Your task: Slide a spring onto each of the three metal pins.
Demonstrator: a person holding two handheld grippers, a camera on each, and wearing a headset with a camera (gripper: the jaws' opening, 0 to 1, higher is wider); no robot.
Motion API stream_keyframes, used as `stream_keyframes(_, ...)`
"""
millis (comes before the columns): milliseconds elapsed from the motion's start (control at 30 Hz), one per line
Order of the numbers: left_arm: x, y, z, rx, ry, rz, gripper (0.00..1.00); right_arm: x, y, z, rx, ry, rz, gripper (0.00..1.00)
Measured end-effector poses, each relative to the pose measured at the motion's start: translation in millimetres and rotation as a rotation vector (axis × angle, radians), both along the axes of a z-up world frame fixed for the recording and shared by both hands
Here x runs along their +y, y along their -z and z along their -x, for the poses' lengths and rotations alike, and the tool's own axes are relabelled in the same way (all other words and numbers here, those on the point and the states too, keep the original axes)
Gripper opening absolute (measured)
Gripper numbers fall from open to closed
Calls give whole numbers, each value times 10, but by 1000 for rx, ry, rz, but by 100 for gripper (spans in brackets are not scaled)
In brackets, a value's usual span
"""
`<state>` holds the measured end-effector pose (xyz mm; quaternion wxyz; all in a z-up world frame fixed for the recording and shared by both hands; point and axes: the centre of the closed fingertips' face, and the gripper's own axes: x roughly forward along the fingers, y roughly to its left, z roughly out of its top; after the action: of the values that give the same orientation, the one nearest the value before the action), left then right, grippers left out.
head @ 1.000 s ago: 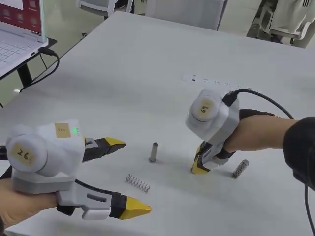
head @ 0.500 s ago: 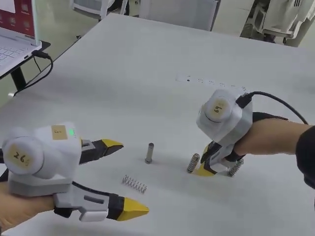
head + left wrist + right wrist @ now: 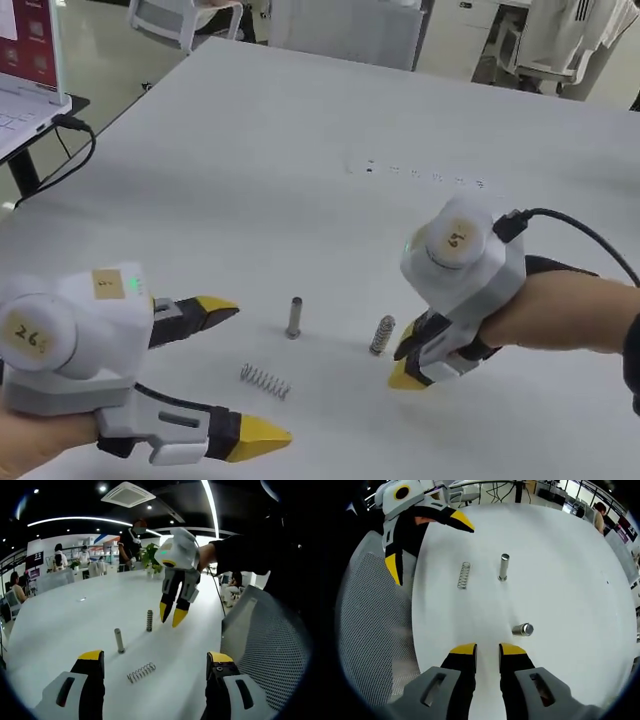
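Observation:
On the white table a bare metal pin stands upright, with a loose spring lying in front of it. To its right stands a second pin wearing a spring. My right gripper hovers just right of that pin, its jaws a small gap apart and holding nothing. My left gripper is wide open at the lower left, its jaws either side of the loose spring but short of it. The right gripper view looks down on the sprung pin, the bare pin and the loose spring.
A laptop with a black cable sits off the table's left edge. A flush white power strip lies at mid-table. A mesh chair is beside me. Chairs stand beyond the far edge.
My right gripper has drawn back from the pin, leaving a spring standing on it. The left gripper has stayed open in much the same place. The head camera has shifted.

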<state>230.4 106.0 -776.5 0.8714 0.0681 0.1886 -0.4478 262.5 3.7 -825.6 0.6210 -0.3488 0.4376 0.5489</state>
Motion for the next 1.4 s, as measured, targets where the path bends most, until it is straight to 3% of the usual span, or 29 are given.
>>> stream_keyframes(233, 0, -11, 27, -3, 4, -3, 80, 217, -48, 161, 6, -39, -36, 15)
stream_keyframes(433, 13, 4, 57, -1, 4, -9, 80, 466, -74, 207, 3, -60, -74, 15)
stream_keyframes(800, 71, 5, 57, 2, -10, -12, 78, 913, 38, 288, -6, -87, -126, 15)
stream_keyframes(1033, 121, 20, 52, 5, -18, -14, 76, 1027, 120, 208, -31, -50, -138, 15)
stream_keyframes(1400, 133, 29, 55, 6, -20, -10, 74, 1073, 265, 198, -15, -25, -106, 13)
